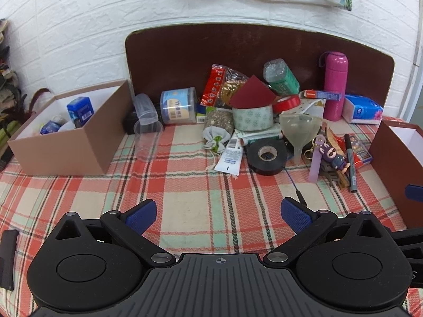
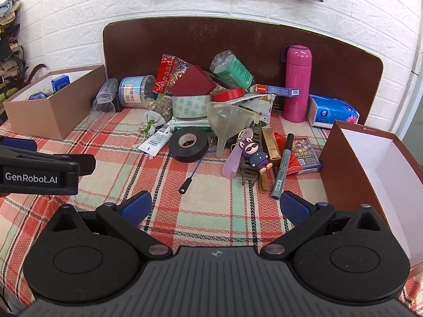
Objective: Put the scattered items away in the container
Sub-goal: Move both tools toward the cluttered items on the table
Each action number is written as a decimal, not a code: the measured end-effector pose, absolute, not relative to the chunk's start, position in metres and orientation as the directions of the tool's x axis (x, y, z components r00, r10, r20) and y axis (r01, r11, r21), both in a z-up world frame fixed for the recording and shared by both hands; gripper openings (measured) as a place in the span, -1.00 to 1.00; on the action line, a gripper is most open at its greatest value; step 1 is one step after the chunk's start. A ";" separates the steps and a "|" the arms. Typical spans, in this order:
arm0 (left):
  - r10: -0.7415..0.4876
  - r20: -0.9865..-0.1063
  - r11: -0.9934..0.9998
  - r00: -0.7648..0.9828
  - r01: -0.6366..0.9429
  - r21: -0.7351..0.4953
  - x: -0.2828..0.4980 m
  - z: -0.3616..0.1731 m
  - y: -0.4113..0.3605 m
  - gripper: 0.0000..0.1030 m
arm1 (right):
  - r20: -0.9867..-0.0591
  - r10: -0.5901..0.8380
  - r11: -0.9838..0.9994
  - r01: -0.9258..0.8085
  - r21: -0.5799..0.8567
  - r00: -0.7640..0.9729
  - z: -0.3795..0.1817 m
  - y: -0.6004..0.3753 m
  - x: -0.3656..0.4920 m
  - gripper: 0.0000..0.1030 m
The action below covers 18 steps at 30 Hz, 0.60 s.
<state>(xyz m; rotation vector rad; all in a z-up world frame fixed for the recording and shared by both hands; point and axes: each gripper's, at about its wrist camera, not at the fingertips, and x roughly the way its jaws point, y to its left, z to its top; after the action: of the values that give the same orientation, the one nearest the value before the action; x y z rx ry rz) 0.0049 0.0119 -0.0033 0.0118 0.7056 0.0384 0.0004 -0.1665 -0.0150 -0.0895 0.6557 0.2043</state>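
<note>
A pile of scattered items lies on the plaid cloth: a black tape roll (image 1: 267,156) (image 2: 188,144), a clear funnel (image 1: 300,129) (image 2: 227,117), a purple keychain figure (image 2: 252,153), a grey marker (image 2: 283,166), a white tube (image 1: 229,155), clear cups (image 1: 146,129) and a pink flask (image 1: 335,84) (image 2: 296,82). A tan box (image 1: 62,142) (image 2: 50,111) at the left holds blue packets. A brown box (image 2: 370,163) (image 1: 396,158) at the right is empty inside. My left gripper (image 1: 218,215) and right gripper (image 2: 215,206) are open and empty, in front of the pile.
A brown headboard (image 1: 259,45) and a white brick wall stand behind the pile. A blue tissue pack (image 2: 334,112) lies beside the flask. The left gripper's body (image 2: 39,169) shows at the left edge of the right wrist view.
</note>
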 end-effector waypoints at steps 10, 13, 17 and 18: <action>0.040 -0.649 0.999 0.760 -0.035 0.021 0.005 -0.003 0.014 1.00 | -0.614 0.151 0.975 -0.218 -0.035 0.775 -0.015 -0.162 0.000 0.99; 0.041 -0.648 0.999 0.761 -0.036 0.021 0.004 -0.004 0.013 1.00 | -0.615 0.149 0.975 -0.218 -0.038 0.774 -0.016 -0.162 0.000 0.99; 0.044 -0.650 0.999 0.759 -0.039 0.021 0.005 -0.003 0.012 1.00 | -0.615 0.147 0.975 -0.217 -0.041 0.775 -0.016 -0.161 -0.002 0.99; 0.044 -0.650 0.999 0.758 -0.040 0.022 0.006 -0.003 0.012 1.00 | -0.616 0.146 0.975 -0.217 -0.041 0.774 -0.016 -0.161 -0.002 0.99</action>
<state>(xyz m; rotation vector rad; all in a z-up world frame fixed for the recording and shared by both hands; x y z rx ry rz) 0.0055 0.0117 -0.0028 0.0067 0.7087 0.0456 -0.0015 -0.1609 -0.0156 -0.1120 0.6571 0.1971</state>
